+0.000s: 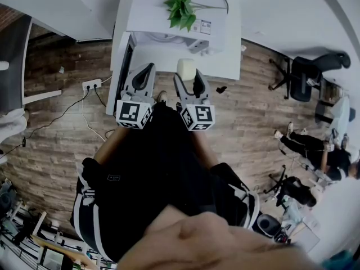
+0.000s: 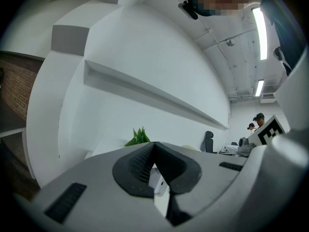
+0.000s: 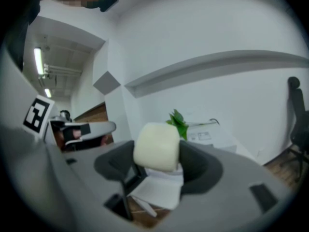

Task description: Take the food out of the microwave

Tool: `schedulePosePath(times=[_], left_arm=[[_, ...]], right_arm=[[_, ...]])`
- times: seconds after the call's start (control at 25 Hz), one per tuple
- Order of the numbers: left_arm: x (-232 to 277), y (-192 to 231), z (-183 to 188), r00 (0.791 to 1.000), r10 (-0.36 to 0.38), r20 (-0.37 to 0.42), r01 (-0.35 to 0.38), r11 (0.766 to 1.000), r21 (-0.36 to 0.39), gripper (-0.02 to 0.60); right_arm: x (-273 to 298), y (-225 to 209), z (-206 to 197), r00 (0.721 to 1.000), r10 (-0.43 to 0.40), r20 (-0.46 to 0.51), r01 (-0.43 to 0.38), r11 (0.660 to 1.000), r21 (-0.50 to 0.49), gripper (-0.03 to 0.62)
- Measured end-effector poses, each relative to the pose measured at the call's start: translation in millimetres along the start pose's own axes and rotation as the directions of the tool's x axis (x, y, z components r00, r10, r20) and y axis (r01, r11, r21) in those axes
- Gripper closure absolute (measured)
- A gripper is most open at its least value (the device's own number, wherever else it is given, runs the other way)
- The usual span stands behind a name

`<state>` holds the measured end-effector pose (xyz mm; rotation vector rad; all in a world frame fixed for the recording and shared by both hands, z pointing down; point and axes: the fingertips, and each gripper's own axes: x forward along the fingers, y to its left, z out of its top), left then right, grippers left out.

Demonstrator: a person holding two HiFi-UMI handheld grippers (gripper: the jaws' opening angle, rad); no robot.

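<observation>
My right tongs [image 3: 155,166] are clamped on a pale cream rounded bun [image 3: 157,146]; left tongs [image 2: 153,152] just pinched together, empty.

Floor [image 1: 253,111] is matt, rough-grained wood planks; the food [image 3: 157,146] looks smooth and matt; right gripper [image 1: 190,84] shell's matt plastic.

Food [image 3: 157,146] is pale cream. Left tool [image 2: 153,166] and right tool [image 3: 157,164] are grey with black-and-white square markers. Plant [image 1: 181,8] at top centre is green, floor [image 1: 62,103] is brown planks.
</observation>
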<state>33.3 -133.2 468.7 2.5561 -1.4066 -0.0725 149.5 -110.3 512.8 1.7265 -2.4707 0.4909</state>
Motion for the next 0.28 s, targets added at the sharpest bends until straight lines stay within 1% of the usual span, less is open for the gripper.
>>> schedulePosePath(times=[0.28], left_arm=[[5.6,0.9,-3.0,1.0,-0.003,-0.004,0.003,1.0,-0.003,0.551]], right_arm=[[4.7,-4.1,0.7,1.0,0.002,0.006,-0.002,1.0,0.0,0.29]])
